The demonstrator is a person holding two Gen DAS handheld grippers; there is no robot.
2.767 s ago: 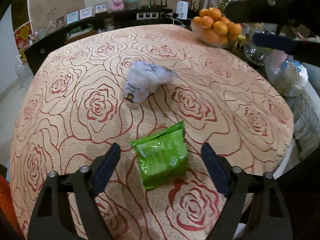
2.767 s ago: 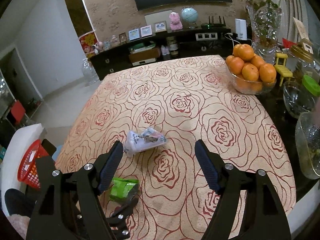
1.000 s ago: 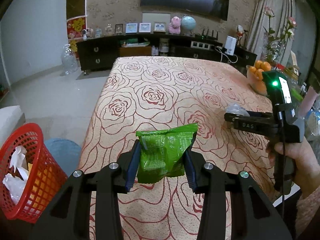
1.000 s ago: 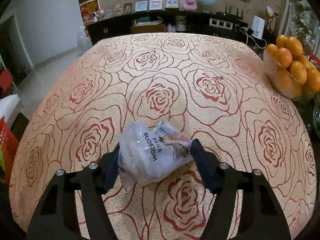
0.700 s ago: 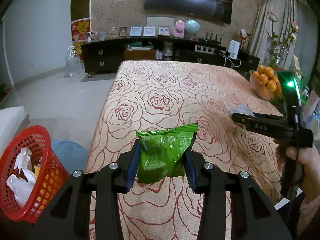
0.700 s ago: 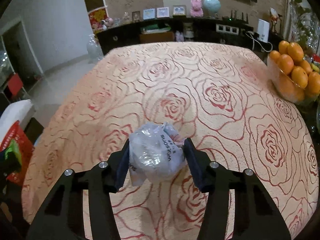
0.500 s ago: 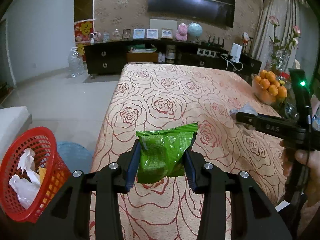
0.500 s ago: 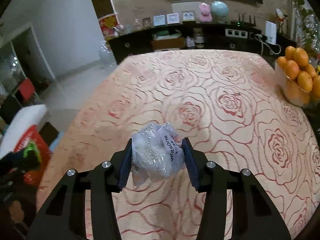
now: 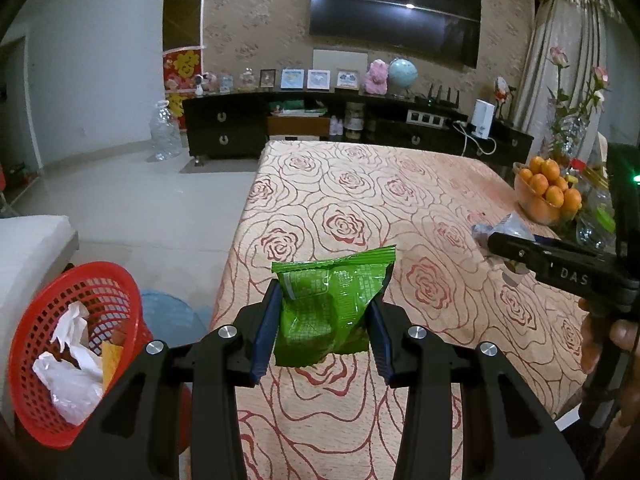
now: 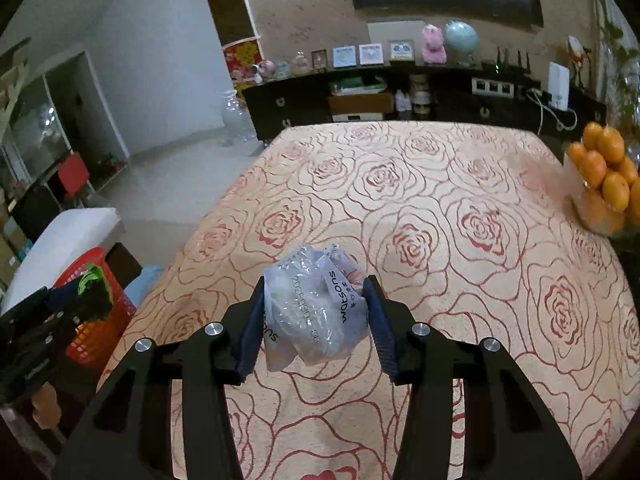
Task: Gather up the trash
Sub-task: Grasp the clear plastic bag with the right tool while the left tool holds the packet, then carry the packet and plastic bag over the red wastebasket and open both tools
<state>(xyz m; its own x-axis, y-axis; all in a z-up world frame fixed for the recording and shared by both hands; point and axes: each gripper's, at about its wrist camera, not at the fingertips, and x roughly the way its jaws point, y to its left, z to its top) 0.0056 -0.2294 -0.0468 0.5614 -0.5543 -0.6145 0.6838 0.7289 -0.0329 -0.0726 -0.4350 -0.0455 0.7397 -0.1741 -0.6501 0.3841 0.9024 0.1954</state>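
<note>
Lifted both bits of trash off the rose-print tablecloth since a few seconds back. Left gripper clamped one green packet, right gripper squeezed one clear bag. One red basket lower left, on the floor.

Two grippers are showing: the left gripper is clamping one green snack packet, and the right gripper is squeezing one crumpled clear plastic bag. One red basket is sitting at eight o'clock in the left wrist view. One bowl of oranges is standing at three o'clock on one rose-patterned table. Three framed pictures are lining the sideboard at twelve o'clock.
</note>
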